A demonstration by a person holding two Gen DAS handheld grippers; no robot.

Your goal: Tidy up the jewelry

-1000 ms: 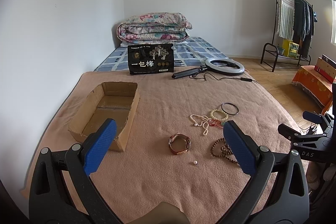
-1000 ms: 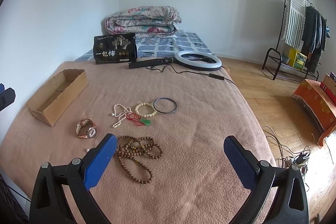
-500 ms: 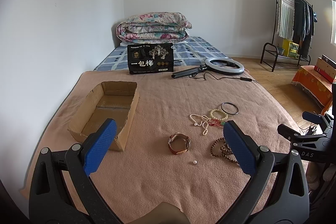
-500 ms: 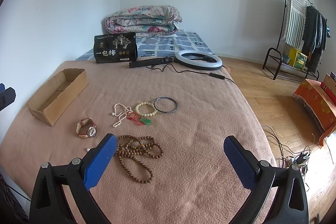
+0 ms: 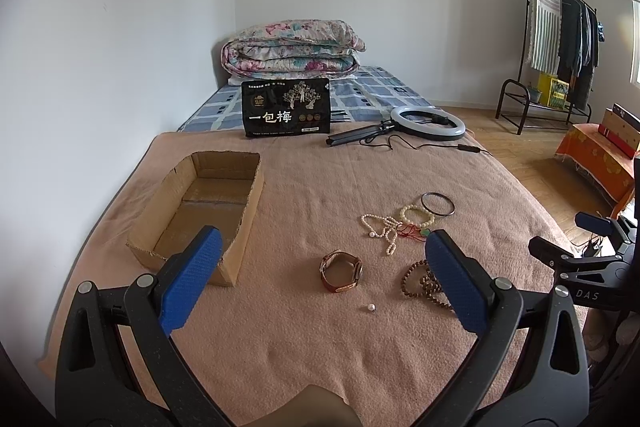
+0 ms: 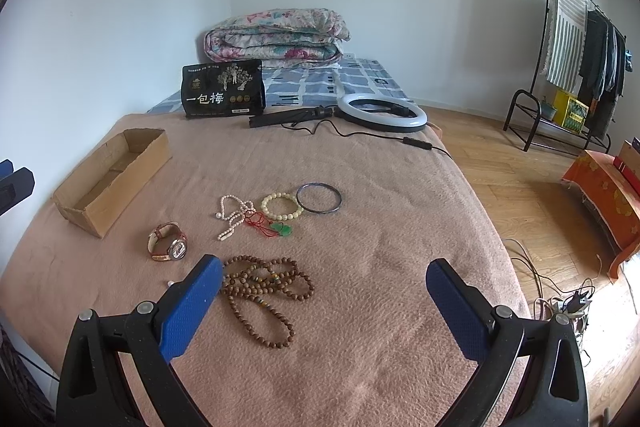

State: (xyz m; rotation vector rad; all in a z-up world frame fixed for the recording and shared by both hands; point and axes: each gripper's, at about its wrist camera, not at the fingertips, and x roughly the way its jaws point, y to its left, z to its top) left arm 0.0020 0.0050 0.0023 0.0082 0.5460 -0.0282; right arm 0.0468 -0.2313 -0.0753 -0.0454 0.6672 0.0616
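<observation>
We hold both tools above the near edge of the bed (image 5: 320,355), the left gripper (image 5: 320,279) and the right gripper (image 6: 324,299) each with jaws spread wide and nothing between them. All the jewelry lies loose on the tan blanket and the cardboard box (image 5: 200,203), well to the left, looks empty, so we judge that the sorting has not begun and the first pick is the step in hand. The watch (image 5: 341,271) sits closest to the left gripper and nearest the box, so we would take it first with that side, closing across the strap rather than the face so it does not twist out. The wooden bead strand (image 6: 264,291) lies just ahead of the right gripper; it is limp and looped, so we should pinch a bunched part and lift slowly, expecting the rest to trail. The small loose pearl (image 5: 371,307) will likely roll on the soft pile and wants a low, square approach. Farther back, the pearl necklace (image 6: 232,213), the red cord with its green pendant (image 6: 282,229), the pale bead bracelet (image 6: 281,206) and the dark bangle (image 6: 319,198) overlap or touch, so we should lift them one at a time to avoid dragging a neighbour.
</observation>
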